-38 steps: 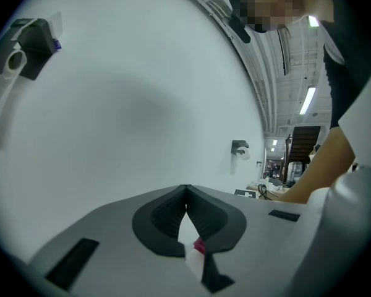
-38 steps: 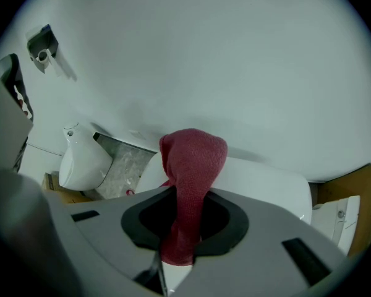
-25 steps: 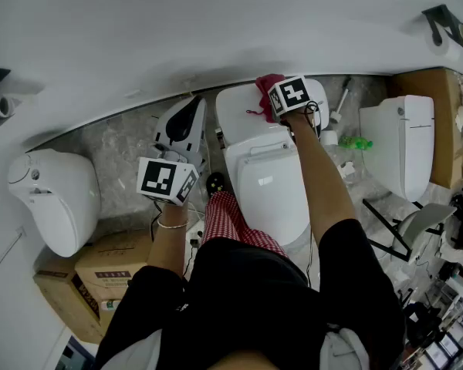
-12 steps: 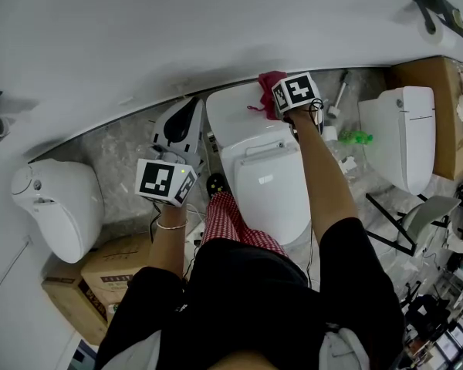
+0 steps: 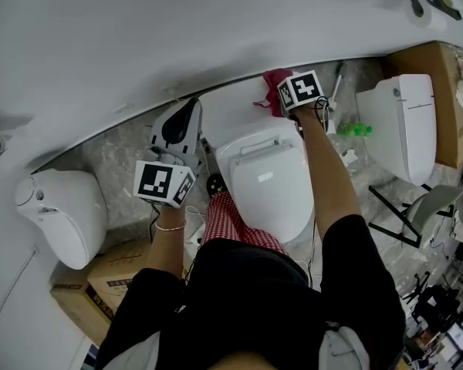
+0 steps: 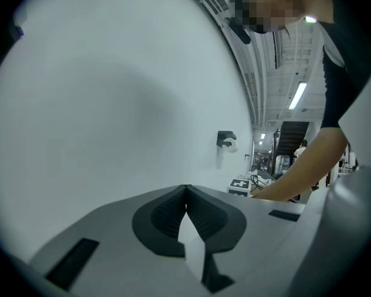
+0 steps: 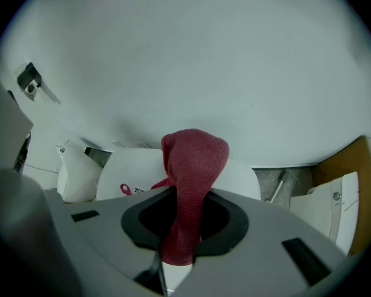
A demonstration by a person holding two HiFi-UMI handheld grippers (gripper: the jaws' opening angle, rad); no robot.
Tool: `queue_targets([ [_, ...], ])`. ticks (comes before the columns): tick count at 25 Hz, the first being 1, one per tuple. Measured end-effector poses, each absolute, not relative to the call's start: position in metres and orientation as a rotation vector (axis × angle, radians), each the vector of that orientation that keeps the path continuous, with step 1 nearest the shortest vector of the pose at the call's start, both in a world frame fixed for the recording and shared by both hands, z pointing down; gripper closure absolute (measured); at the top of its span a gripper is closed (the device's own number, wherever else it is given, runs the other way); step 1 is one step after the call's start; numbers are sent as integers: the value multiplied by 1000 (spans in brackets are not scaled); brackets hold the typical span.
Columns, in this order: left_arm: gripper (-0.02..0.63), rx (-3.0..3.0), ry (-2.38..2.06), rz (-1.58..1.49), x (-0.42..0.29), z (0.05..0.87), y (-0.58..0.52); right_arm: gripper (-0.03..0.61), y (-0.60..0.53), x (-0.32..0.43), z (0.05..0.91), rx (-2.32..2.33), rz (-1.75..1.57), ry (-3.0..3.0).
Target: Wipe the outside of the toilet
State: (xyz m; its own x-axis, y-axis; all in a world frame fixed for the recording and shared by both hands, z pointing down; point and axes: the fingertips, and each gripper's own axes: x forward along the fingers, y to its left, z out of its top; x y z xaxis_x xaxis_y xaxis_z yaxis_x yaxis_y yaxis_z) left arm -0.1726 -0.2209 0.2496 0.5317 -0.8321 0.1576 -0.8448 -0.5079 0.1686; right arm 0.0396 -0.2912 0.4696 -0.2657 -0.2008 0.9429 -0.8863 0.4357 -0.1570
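The white toilet stands in the middle of the head view, its tank against the wall. My right gripper is over the tank's back right part, shut on a red cloth. In the right gripper view the red cloth stands up out of the closed jaws of the right gripper, with the tank top just beyond it. My left gripper hangs left of the toilet, off it. In its own view the left gripper is shut, holds nothing and faces the bare wall.
A black-and-white fixture stands between the left gripper and the tank. Other white toilets sit at the left and right. Cardboard boxes lie at the lower left. A toilet brush and a green item stand right of the tank.
The right gripper has slid the red cloth a little right and toward the wall along the tank top. The left gripper has stayed in place.
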Motion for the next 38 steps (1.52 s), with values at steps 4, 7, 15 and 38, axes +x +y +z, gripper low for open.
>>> queue_targets([
  [4, 610, 2557, -1399, 102, -163, 250, -221, 492, -292, 53, 471, 960, 938, -1750],
  [7, 611, 2569, -1386, 119, -157, 247, -219, 492, -292, 65, 473, 973, 938, -1742],
  [15, 611, 2573, -1378, 147, -155, 250, -220, 492, -293, 98, 478, 1031, 990, -1730],
  [38, 609, 2574, -1393, 147, -168, 245, -213, 492, -285, 143, 468, 1172, 1033, -1654],
])
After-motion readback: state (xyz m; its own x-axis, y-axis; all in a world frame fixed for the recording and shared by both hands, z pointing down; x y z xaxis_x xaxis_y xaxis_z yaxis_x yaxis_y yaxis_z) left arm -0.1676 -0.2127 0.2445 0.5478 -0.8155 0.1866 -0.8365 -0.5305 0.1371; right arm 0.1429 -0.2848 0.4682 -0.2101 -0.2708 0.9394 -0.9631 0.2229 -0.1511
